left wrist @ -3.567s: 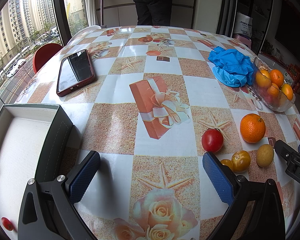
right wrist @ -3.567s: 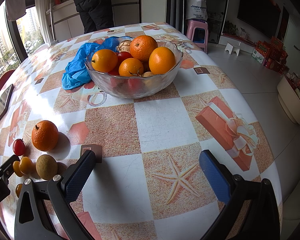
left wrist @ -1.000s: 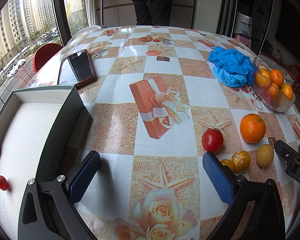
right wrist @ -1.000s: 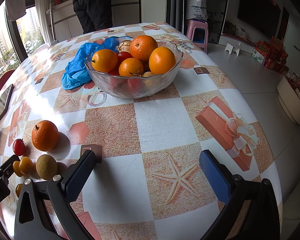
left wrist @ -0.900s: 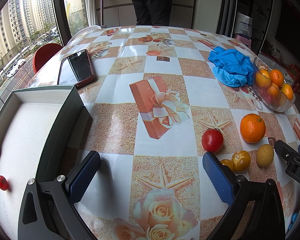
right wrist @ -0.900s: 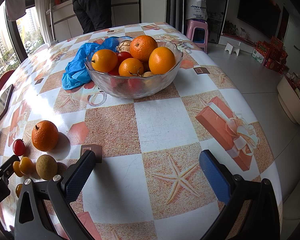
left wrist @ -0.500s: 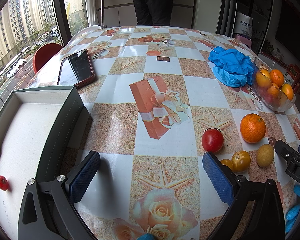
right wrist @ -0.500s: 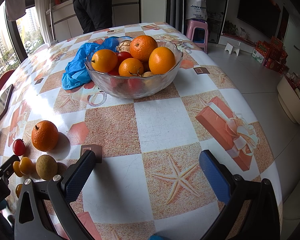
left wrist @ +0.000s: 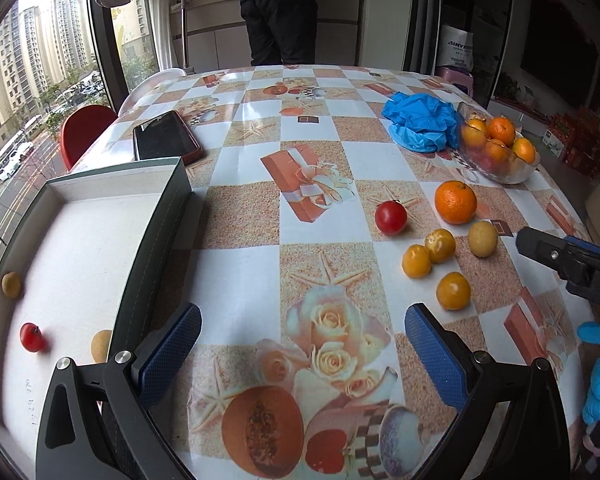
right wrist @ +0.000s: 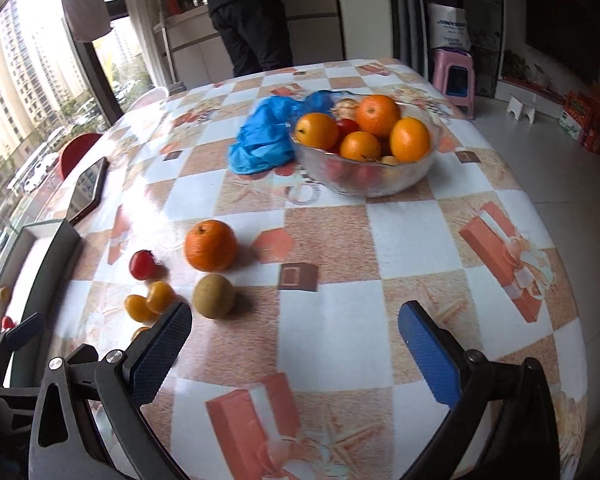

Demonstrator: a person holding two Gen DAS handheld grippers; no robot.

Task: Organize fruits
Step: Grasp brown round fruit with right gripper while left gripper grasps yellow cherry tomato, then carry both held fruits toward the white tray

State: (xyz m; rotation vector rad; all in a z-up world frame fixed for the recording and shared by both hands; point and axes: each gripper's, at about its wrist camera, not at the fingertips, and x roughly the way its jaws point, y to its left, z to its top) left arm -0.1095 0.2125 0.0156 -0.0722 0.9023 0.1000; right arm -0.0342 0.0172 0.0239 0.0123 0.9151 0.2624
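Loose fruit lies on the tablecloth: an orange (left wrist: pixel 455 202) (right wrist: pixel 211 245), a red tomato (left wrist: pixel 390 217) (right wrist: pixel 144 265), a tan round fruit (left wrist: pixel 483 238) (right wrist: pixel 214 295) and three yellow tomatoes (left wrist: pixel 440 239) (right wrist: pixel 160 296). A glass bowl (left wrist: pixel 512 174) (right wrist: pixel 380 184) holds several oranges. An open box (left wrist: pixel 164 216) (right wrist: pixel 56 256) at the left holds a small red tomato (left wrist: pixel 32 337) and two tan fruits (left wrist: pixel 11 284). My left gripper (left wrist: pixel 300 356) is open and empty, above the table. My right gripper (right wrist: pixel 296 348) is open and empty, right of the loose fruit.
A phone (left wrist: pixel 164 136) (right wrist: pixel 88 190) lies beyond the box. A crumpled blue glove (left wrist: pixel 420 120) (right wrist: pixel 264 144) lies beside the bowl. A person in black (left wrist: pixel 280 12) stands at the far counter. A red chair (left wrist: pixel 84 132) is at the table's left edge.
Both grippers have lifted and pulled back from the table, so more of it shows. A third yellow tomato and a second tan fruit in the box have come into view. No fruit moved.
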